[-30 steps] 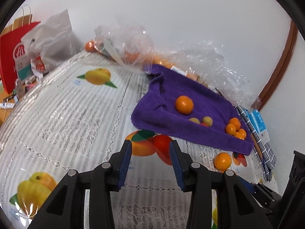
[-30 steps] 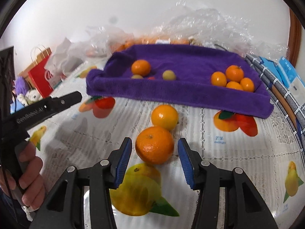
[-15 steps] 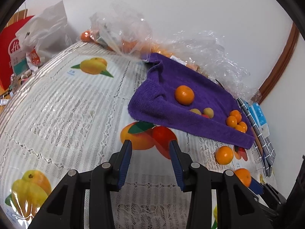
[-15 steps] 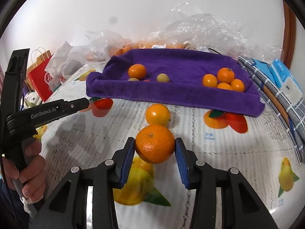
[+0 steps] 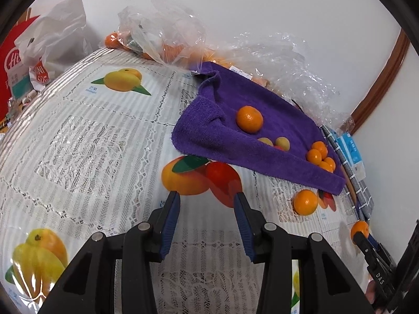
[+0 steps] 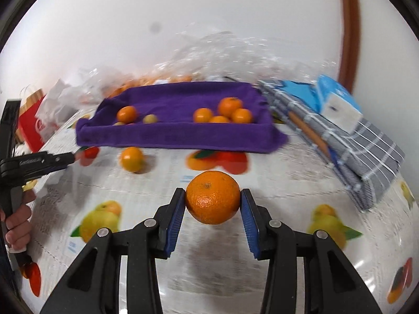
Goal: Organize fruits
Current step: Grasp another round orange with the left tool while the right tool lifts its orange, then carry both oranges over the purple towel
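A purple towel (image 5: 204,128) lies at the back of the fruit-print tablecloth (image 5: 78,141). On it rest a large orange (image 5: 249,119), small yellow-green fruits (image 5: 282,143) and a cluster of small oranges (image 5: 319,155). My right gripper (image 6: 212,192) is shut on an orange (image 6: 212,201), held clear of the cloth in front of the towel (image 6: 178,133). One loose orange (image 6: 131,158) sits on the table near the towel's front edge. My left gripper (image 5: 207,195) hovers over the printed fruit; its jaws are opening with nothing between them.
Crumpled clear plastic bags (image 5: 162,34) with more oranges line the wall behind the towel. A red paper bag (image 5: 13,60) stands at the far left. Folded grey checked cloths (image 6: 353,144) with blue packets (image 6: 332,99) lie right of the towel. A person's hand (image 6: 15,225) holds the left gripper's handle.
My right gripper closed on the nearer orange, lifted it off the table and carried it to the right. The left gripper stayed in place and tilted slightly.
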Demonstrator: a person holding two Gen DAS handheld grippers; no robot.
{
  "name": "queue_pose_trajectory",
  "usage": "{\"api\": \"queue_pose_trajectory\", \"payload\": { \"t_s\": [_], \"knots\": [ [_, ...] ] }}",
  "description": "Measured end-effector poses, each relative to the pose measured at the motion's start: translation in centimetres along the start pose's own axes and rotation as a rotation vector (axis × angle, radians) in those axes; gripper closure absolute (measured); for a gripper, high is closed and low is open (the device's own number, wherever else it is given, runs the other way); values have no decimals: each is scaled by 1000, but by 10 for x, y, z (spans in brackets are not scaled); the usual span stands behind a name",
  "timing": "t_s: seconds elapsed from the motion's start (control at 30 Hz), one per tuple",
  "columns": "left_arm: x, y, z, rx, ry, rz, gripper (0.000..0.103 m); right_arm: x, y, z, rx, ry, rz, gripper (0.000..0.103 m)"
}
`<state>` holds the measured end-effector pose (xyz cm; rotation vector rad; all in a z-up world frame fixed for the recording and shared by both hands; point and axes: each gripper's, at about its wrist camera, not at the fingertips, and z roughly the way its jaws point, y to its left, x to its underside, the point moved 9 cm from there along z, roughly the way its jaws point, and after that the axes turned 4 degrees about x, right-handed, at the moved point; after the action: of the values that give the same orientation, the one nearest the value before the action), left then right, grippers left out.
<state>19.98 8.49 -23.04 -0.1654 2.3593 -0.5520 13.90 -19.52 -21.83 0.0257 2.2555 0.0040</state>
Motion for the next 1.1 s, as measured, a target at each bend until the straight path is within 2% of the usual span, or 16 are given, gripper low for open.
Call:
{"api": "queue_pose_trajectory", "payload": {
  "t_s": [0.07,0.17,0.33,0.43,0.6,0.77,0.8,0.83,0.97,1.1],
  "knots": [
    [3,-5,1,-19,11,29,62,0,-17,-2,27,-9,17,61],
    [14,-28,4,-31,49,126,61,1,-39,-2,52,-12,42,61],
    [31,-82,28,-40,114,331,57,5,-61,4,17,19,140,61],
    [39,-114,43,2,153,397,56,5,-63,3,0,13,157,61],
    [34,-131,62,-78,130,426,49,6,-60,6,-10,29,143,61],
    [29,-143,77,-129,131,458,49,7,-58,8,-32,38,144,61],
    [30,-145,78,-137,132,472,58,8,-57,9,-34,44,144,61],
    [30,-148,77,-129,128,481,70,8,-57,10,-38,47,144,61],
    [30,-150,74,-85,128,451,70,8,-55,10,-45,45,139,61],
    [27,-143,69,6,123,358,69,9,-55,11,-47,52,139,61]
  ]
}}
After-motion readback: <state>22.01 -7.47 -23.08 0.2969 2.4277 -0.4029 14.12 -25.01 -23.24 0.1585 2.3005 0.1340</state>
